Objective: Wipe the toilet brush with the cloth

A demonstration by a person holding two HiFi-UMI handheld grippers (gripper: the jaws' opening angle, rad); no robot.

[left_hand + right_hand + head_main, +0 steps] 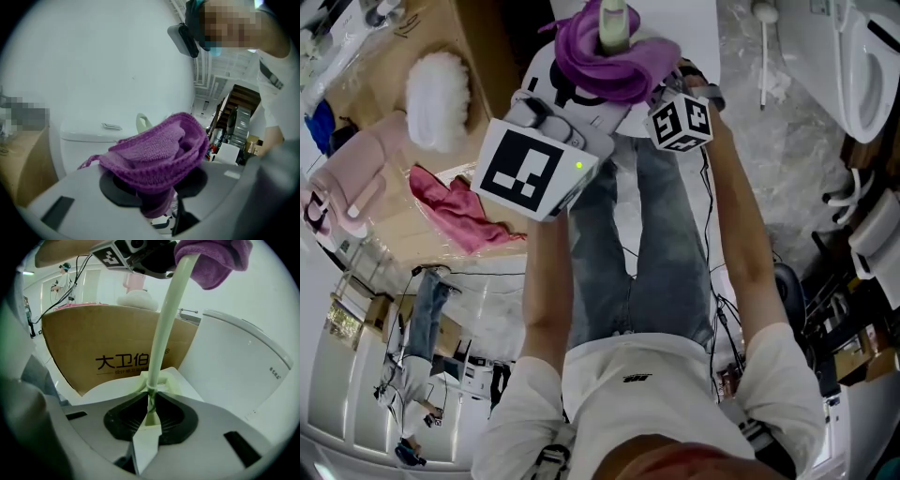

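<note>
The toilet brush has a pale green handle point(165, 331) that rises steeply from its brush end, held low down between the jaws of my right gripper point(150, 414), which is shut on it. A purple cloth point(609, 58) is wrapped round the top of the handle point(614, 23). My left gripper point(154, 192) is shut on that purple cloth point(157, 152), and the handle tip point(143, 123) peeks out behind the cloth. In the right gripper view the cloth point(213, 258) and the left gripper point(140, 254) sit at the top of the handle.
A white toilet with a closed lid point(234, 362) stands just right of the brush, and a printed cardboard box point(108, 348) just left. A white fluffy pad point(439, 98) and a red cloth point(455, 211) lie on the box top. Another toilet point(872, 66) is at far right.
</note>
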